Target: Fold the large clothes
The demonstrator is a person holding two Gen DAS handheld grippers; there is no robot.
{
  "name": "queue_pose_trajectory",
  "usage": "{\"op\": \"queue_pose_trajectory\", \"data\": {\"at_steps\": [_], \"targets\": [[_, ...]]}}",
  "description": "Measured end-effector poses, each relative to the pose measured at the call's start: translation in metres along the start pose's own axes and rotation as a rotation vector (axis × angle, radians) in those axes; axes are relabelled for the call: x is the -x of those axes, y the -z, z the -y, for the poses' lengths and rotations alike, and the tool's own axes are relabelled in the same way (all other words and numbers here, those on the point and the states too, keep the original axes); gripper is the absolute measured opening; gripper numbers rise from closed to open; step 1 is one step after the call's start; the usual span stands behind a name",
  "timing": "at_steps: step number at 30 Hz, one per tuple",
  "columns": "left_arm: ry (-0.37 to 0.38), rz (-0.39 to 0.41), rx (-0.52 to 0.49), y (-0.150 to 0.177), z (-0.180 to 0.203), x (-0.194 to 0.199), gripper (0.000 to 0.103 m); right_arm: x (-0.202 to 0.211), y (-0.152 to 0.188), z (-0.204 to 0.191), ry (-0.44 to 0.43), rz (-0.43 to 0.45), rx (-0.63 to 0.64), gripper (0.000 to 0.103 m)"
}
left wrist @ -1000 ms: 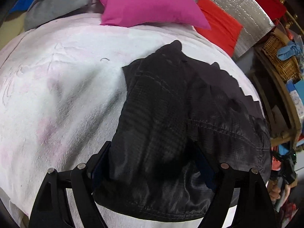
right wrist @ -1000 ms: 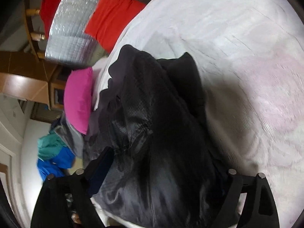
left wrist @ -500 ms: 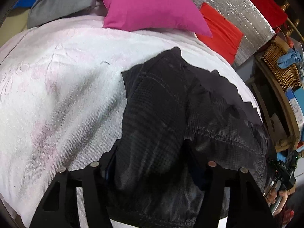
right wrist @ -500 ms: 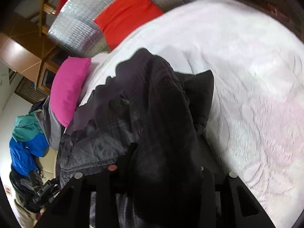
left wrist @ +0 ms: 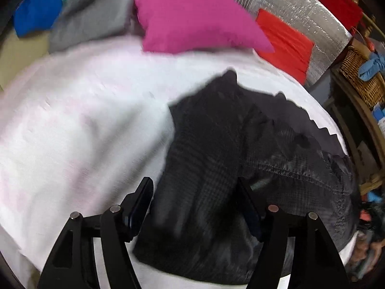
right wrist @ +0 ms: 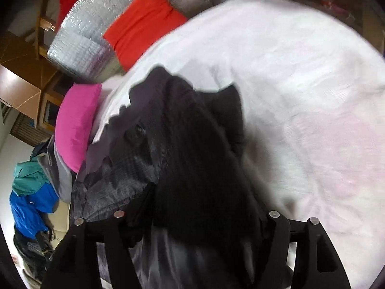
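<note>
Two grippers hang over one dark garment (left wrist: pixel 216 159) that lies bunched on a white bedspread (left wrist: pixel 79 125), well in front of the pink pillow (left wrist: pixel 192 16) at the head of the bed. In the left wrist view the left gripper (left wrist: pixel 195 192) straddles a thick fold of the black, faintly checked cloth; its jaws have just been opening a little, the fold lies between them, and the blur hides whether the pads press on it, so I cannot tell if it is gripped. A shinier stitched panel of the same garment spreads away from that fold, on the side far from the bare bedspread. In the right wrist view the right gripper (right wrist: pixel 195 207) stands over another ridge of the garment (right wrist: pixel 192 159); its jaws have just been opening, dark cloth fills the space between them and drapes over the near finger, and whether the pads pinch it I cannot tell. Beside the pink pillow (right wrist: pixel 77 122) lies a grey cushion (left wrist: pixel 91 12), with blue and teal cloth (left wrist: pixel 36 12) beyond it. On the pillow's other side a red cushion (left wrist: pixel 284 43) leans against a silver quilted sheet (left wrist: pixel 305 12), and farther along that side stands a wicker basket (left wrist: pixel 361 77). Both views are smeared by motion.
</note>
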State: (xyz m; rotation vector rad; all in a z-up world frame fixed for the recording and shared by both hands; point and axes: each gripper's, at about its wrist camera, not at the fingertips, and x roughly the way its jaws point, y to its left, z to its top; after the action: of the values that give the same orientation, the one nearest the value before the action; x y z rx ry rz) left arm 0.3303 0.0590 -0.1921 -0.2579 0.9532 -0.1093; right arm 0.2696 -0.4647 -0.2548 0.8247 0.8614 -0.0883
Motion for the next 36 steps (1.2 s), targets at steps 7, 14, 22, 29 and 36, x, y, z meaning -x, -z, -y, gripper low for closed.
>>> {"op": "queue_pose_trajectory", "data": {"at_steps": [7, 14, 22, 29, 36], "targets": [[-0.091, 0.283, -0.138, 0.008, 0.016, 0.055, 0.076, 0.076, 0.023, -0.030, -0.091, 0.346, 0.174, 0.068], [-0.112, 0.160, -0.273, 0.023, 0.046, 0.024, 0.076, 0.020, 0.057, -0.080, 0.013, 0.128, 0.324, 0.045], [-0.199, 0.073, -0.353, 0.043, 0.061, 0.000, 0.076, 0.001, 0.064, -0.086, 0.051, 0.056, 0.310, 0.049], [-0.211, 0.134, -0.378, 0.052, 0.074, 0.015, 0.076, 0.011, 0.088, -0.132, -0.138, 0.098, 0.427, 0.052], [-0.219, 0.174, -0.422, 0.058, 0.095, 0.020, 0.076, -0.043, 0.110, -0.146, -0.010, -0.089, 0.458, 0.053]]}}
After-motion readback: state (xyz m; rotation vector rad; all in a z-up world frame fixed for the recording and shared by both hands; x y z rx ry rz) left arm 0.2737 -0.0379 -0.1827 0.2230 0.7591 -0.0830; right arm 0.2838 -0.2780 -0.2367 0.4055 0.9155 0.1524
